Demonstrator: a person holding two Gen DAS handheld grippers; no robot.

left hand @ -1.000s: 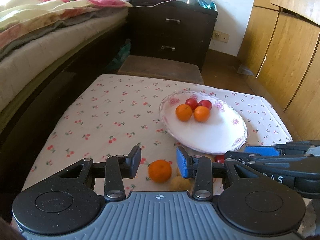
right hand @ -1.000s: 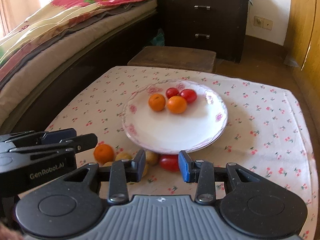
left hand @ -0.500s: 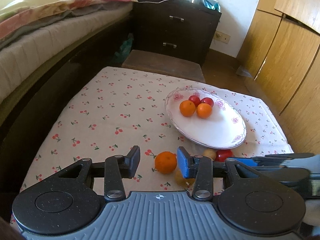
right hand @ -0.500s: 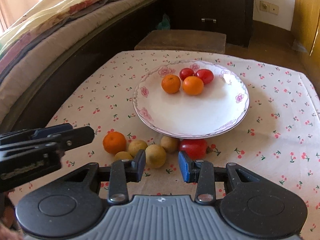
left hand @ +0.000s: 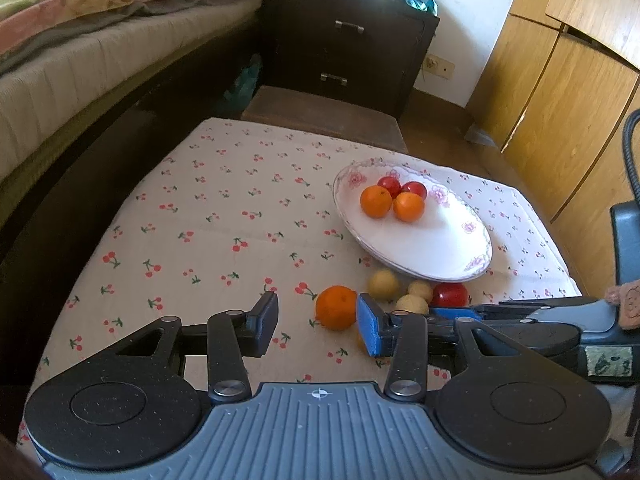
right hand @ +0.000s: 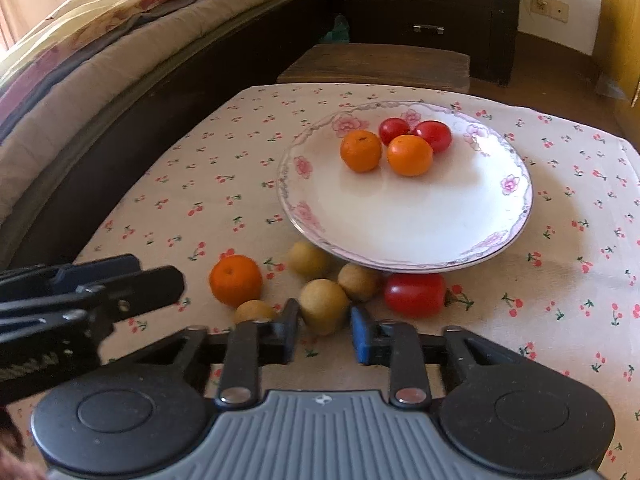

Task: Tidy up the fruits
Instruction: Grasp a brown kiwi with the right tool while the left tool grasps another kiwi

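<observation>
A flowered white plate (right hand: 400,216) on the cherry-print cloth (right hand: 192,184) holds two oranges and two red tomatoes. In front of it lie a loose orange (right hand: 236,280), a red tomato (right hand: 415,294) and several tan round fruits. My right gripper (right hand: 325,330) is shut on the nearest tan fruit (right hand: 324,306), which rests on the cloth. My left gripper (left hand: 316,326) hovers low with its jaws opening. The loose orange (left hand: 336,307) lies between its fingers, close to the blue pad (left hand: 368,330), not squeezed. Each gripper shows side-on in the other's view.
A bed (left hand: 80,60) runs along the left. A dark nightstand (left hand: 344,40) and a low wooden stool (right hand: 376,64) stand beyond the table's far edge. Wooden wardrobe doors (left hand: 560,100) line the right. The cloth's left half is bare.
My right gripper sank toward the loose fruit and its jaws closed onto a tan fruit. The left gripper's jaws widened slightly, with the orange now between its fingertips.
</observation>
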